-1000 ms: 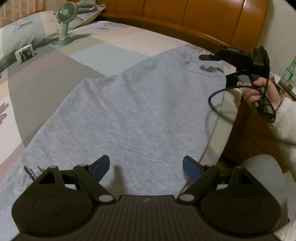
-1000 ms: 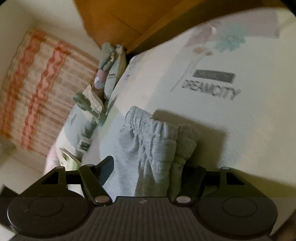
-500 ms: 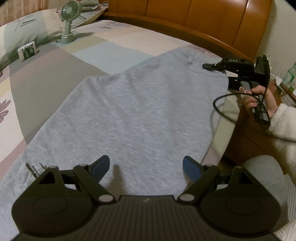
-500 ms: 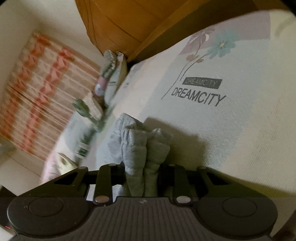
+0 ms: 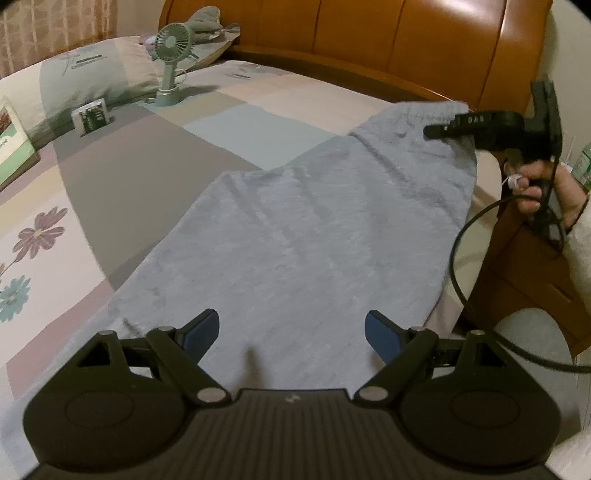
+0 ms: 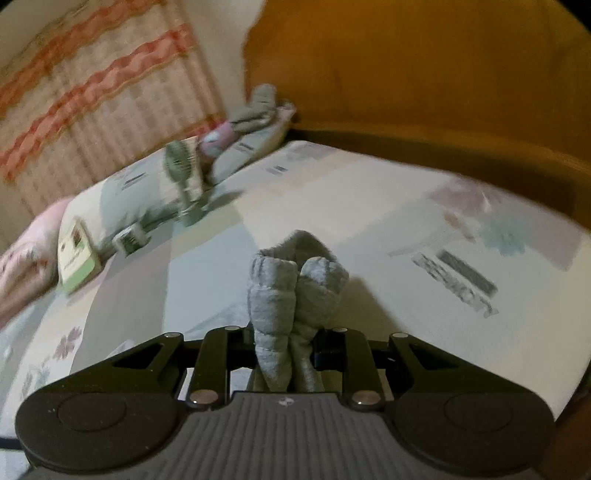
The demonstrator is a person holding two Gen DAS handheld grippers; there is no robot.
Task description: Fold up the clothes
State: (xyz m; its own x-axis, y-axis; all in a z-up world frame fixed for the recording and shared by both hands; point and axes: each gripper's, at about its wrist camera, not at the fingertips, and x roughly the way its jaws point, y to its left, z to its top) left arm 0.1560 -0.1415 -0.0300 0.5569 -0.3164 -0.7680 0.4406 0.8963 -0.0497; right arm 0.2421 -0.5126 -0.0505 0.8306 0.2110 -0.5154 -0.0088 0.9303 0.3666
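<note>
Pants, soft and grey, lie spread flat on the bed, and we see them from our left gripper. Its two blue-tipped fingers are spread wide apart and hold nothing. They hang over the low end of the pants, near 6 o'clock in this view.

The pants run up from there toward 1 o'clock, where the stretchy waist reaches the wooden headboard. Our right gripper is up there too, pinching the waist at its far corner. A hand in a fluffy white sleeve holds its handle, and a black cable loops down from it.

From the right gripper's own camera we see the waist of the pants bunched up in two fat folds. The right gripper is squeezed tight on this bunch, with the cloth sticking up between its fingers. The bed sheet behind it is pale, with flowers and some blurry grey writing at 3 o'clock.

At 11 o'clock in the left view a small green fan stands on the bed beside a pillow. A little white box sits just below the pillow. A book lies at 9 o'clock, at the edge of the view. A pile of grey clothes rests against the headboard behind the fan.
</note>
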